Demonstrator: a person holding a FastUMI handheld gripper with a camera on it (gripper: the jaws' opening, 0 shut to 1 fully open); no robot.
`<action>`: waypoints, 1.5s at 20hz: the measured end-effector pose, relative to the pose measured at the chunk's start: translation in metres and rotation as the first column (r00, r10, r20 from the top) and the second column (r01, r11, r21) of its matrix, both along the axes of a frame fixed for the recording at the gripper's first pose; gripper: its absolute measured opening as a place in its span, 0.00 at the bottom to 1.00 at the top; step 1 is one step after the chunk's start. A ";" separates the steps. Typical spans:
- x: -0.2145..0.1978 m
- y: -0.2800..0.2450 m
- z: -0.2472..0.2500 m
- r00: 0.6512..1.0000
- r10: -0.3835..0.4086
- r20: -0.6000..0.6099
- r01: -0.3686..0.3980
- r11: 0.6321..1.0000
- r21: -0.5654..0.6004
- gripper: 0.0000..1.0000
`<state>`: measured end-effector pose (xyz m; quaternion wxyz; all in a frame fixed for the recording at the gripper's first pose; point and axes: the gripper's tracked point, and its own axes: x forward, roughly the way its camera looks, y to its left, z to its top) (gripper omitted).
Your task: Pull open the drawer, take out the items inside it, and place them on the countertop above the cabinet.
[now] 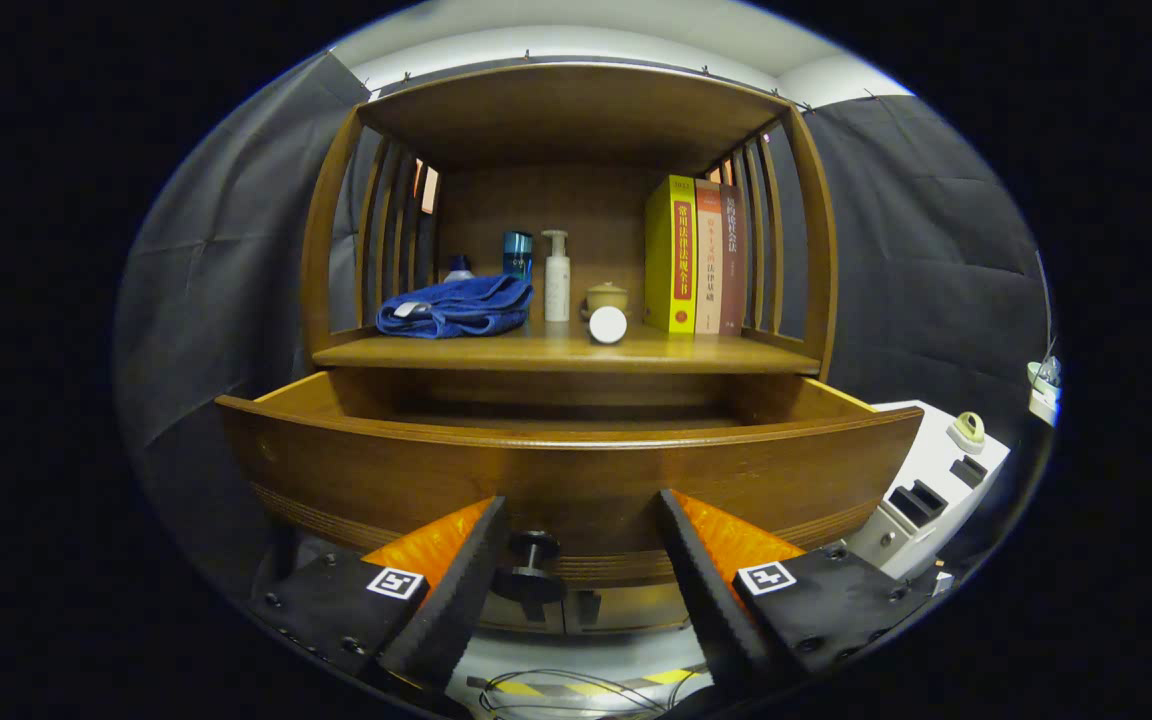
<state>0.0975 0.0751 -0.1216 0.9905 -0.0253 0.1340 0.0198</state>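
I am looking at the drawer standing pulled out from the cabinet, its curved front panel facing me and its inside hidden below the front edge, so I cannot tell what is lying in it. The dark knob is sitting low on the drawer's front, and my tool is hanging just in front of that panel with its 2 fingers spread apart, gripping nothing; the knob is showing in the gap between them, closer to the left finger and touching neither.

Directly above the drawer, the tabletop is carrying a row of things under a wooden upper shelf. Above the drawer's left part a folded blue towel is lying, with a small bottle and a blue box behind it. Above the drawer's middle a white pump bottle is standing upright, a white round lid-like object is resting near the tabletop's front edge, and a small tan lidded jar is sitting behind it. Above the drawer's right part 3 books are standing upright side by side.

To the right of the drawer, a white device is standing apart from the cabinet. Below the drawer, cables are lying on the floor.
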 end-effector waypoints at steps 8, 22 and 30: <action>0.062 0.005 -0.002 1.000 -0.005 0.000 0.005 1.000 0.020 0.98; 0.113 0.009 -0.003 1.000 -0.002 0.000 0.002 1.000 0.015 0.98; 0.106 -0.006 0.044 1.000 -0.009 0.024 0.008 0.999 0.042 0.96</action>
